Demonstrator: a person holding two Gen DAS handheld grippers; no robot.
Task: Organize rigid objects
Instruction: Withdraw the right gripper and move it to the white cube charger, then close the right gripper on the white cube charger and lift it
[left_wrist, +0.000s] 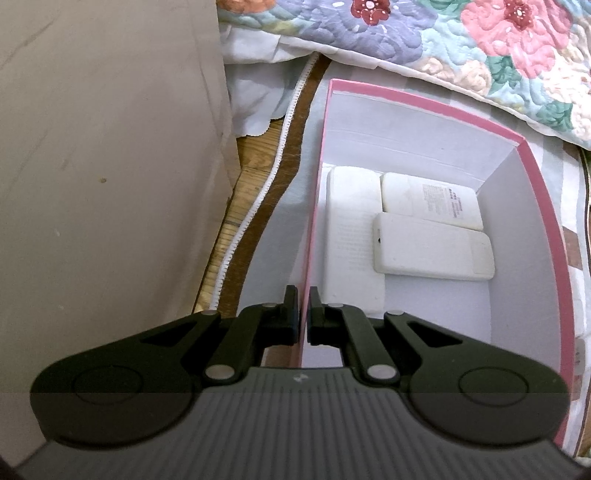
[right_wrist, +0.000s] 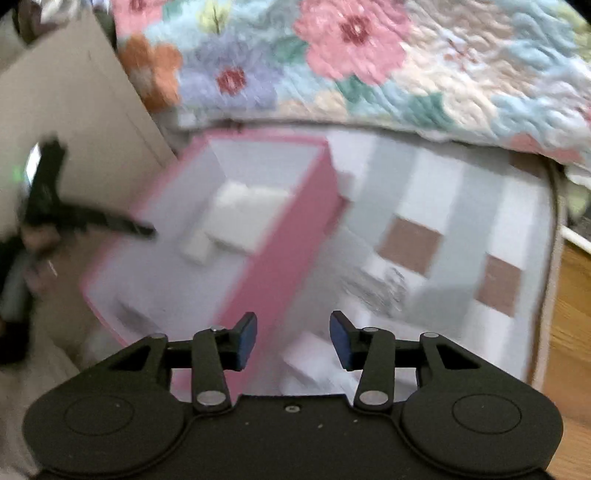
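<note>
Left gripper (left_wrist: 303, 310) fingers pinch pink box (left_wrist: 436, 101) wall; right gripper (right_wrist: 293, 339) fingers spread, empty, rug (right_wrist: 461, 229) only there.

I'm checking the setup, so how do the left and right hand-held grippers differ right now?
The left hand-held gripper is shut on the pink box's wall; the right hand-held gripper is open and holds nothing. The left has black pads, the right blue pads. Both are black two-finger tools angled down toward the box.
</note>
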